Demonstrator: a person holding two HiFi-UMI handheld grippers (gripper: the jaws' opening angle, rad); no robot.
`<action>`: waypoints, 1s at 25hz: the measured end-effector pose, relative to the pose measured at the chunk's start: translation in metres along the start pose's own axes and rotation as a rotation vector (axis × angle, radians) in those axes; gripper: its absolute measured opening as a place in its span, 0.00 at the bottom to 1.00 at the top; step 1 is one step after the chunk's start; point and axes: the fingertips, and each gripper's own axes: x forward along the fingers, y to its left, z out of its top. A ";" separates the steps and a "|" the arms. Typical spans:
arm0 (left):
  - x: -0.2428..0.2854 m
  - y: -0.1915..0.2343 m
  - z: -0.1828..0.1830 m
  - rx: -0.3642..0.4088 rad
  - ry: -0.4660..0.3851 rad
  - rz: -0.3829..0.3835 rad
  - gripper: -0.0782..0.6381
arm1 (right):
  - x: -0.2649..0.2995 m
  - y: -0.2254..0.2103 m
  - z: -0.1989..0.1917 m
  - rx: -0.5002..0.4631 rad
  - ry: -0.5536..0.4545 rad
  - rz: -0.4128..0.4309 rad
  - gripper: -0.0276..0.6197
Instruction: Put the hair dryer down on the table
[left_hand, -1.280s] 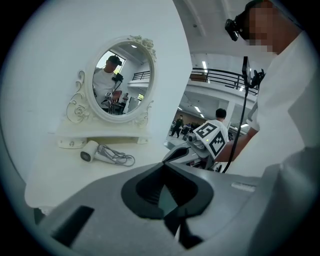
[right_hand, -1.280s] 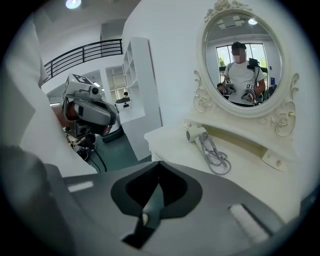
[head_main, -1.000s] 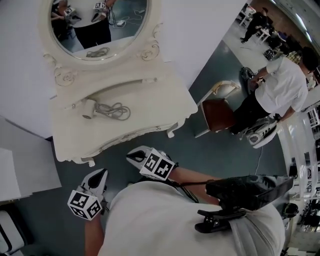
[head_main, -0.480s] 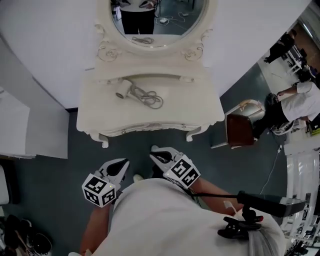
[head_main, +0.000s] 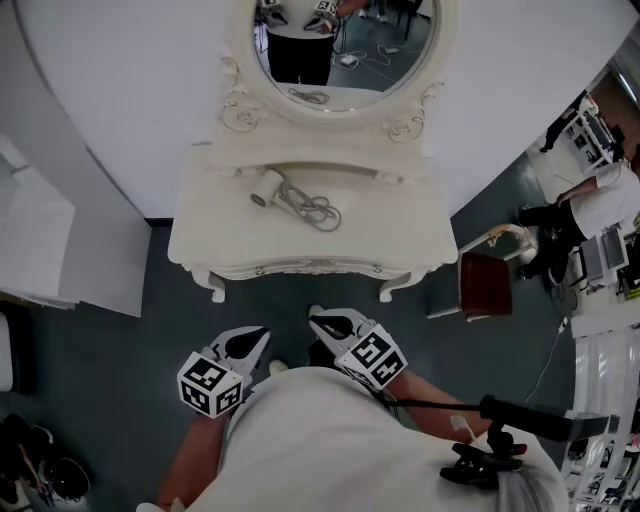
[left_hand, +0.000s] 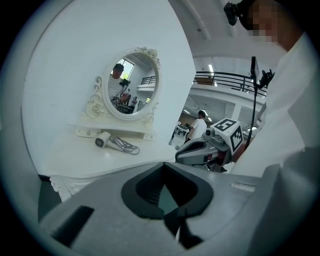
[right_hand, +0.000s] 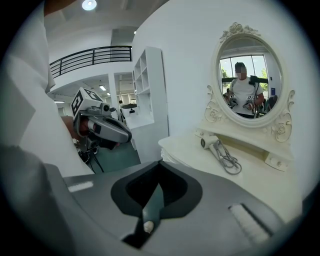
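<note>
A white hair dryer (head_main: 267, 188) lies on its side on the cream dressing table (head_main: 230, 243), its grey cord (head_main: 315, 208) coiled beside it to the right. It also shows in the left gripper view as the hair dryer (left_hand: 103, 140) and in the right gripper view as the hair dryer (right_hand: 209, 142). My left gripper (head_main: 247, 345) and right gripper (head_main: 324, 324) hang low by my body, well short of the table's front edge. Both are shut and hold nothing. Each shows in the other's view: the right gripper (left_hand: 199, 150) and the left gripper (right_hand: 107, 131).
An oval mirror (head_main: 345, 45) stands at the back of the table. A chair with a brown seat (head_main: 485, 285) is to the right, with a person (head_main: 600, 205) beyond it. A white cabinet (head_main: 40, 250) stands at the left. Dark floor lies between me and the table.
In the head view the table has swung from the upper left to the middle. Both grippers stay low and shut, shifted a little. The hair dryer has not moved on the table.
</note>
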 end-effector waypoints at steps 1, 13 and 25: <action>0.000 -0.002 0.000 0.003 0.000 -0.001 0.10 | -0.002 0.001 0.001 -0.003 -0.002 -0.001 0.04; -0.006 -0.004 -0.018 -0.003 0.033 0.021 0.10 | 0.001 0.016 -0.002 -0.019 0.006 0.044 0.04; -0.009 -0.001 -0.021 -0.008 0.039 0.034 0.10 | 0.006 0.009 -0.002 -0.025 0.018 0.056 0.04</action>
